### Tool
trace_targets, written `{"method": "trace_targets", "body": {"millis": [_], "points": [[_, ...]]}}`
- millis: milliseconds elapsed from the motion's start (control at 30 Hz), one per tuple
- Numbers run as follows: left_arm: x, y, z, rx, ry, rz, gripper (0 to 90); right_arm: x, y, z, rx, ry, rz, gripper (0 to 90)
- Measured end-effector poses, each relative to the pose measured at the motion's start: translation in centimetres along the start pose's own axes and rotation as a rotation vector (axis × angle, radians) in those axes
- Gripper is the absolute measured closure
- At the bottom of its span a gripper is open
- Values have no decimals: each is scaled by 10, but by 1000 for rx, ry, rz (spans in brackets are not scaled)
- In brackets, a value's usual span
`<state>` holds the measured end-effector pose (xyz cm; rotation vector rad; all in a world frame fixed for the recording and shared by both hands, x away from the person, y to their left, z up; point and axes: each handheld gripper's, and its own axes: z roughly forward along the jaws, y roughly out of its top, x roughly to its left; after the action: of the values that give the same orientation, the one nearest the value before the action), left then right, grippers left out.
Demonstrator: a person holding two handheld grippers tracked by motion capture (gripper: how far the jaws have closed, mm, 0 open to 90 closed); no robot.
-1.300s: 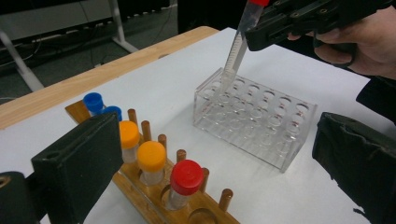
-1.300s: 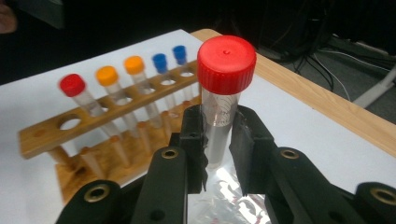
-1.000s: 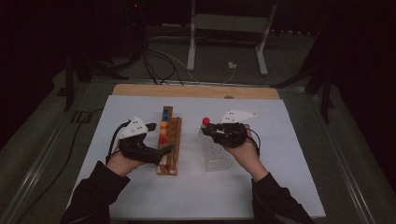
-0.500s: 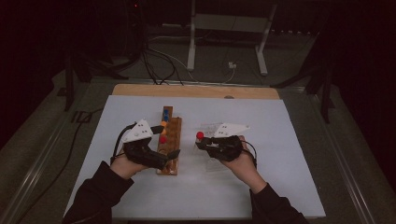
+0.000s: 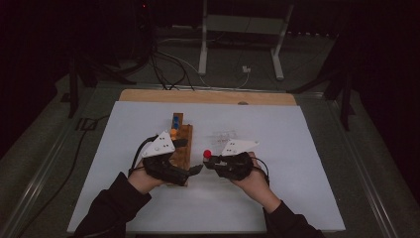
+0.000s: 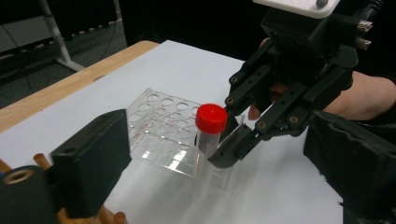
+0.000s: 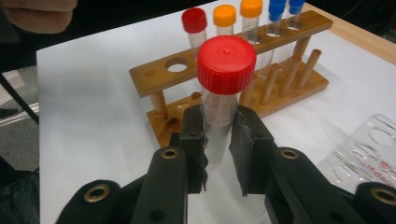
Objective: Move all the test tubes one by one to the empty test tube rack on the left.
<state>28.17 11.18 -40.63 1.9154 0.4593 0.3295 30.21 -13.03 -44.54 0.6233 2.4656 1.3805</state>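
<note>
The room is dark around a white tabletop. The right gripper has its jaws closed on a red-capped tube, held upright near the wooden rack. The left gripper has just been closing a little, its open jaws empty. The tube looks light, smooth and easy to crack, so hold it below the cap

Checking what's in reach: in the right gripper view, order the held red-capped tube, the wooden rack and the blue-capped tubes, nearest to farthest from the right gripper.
1. Held tube, between the fingers of the right gripper.
2. Wooden rack, just behind.
3. Blue-capped tubes, at the rack's far end.
</note>
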Motion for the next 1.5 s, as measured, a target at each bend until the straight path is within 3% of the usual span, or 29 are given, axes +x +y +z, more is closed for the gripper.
{"method": "trace_targets", "body": {"millis": [500,867,1033,1133,1500], "points": [[-4,-6,18,39,-7,31,475,7,-1,3,13,24,-11,751],[-5,-7,26,51,17,38,595,7,-1,3,8,40,-9,751],[-5,-7,30,65,0,48,649,7,0,3,8,42,-11,751],[-6,-7,33,74,12,52,674,6,-1,3,8,45,-6,751],[-5,-6,34,69,30,59,713,5,0,1,4,41,-5,751]]}}
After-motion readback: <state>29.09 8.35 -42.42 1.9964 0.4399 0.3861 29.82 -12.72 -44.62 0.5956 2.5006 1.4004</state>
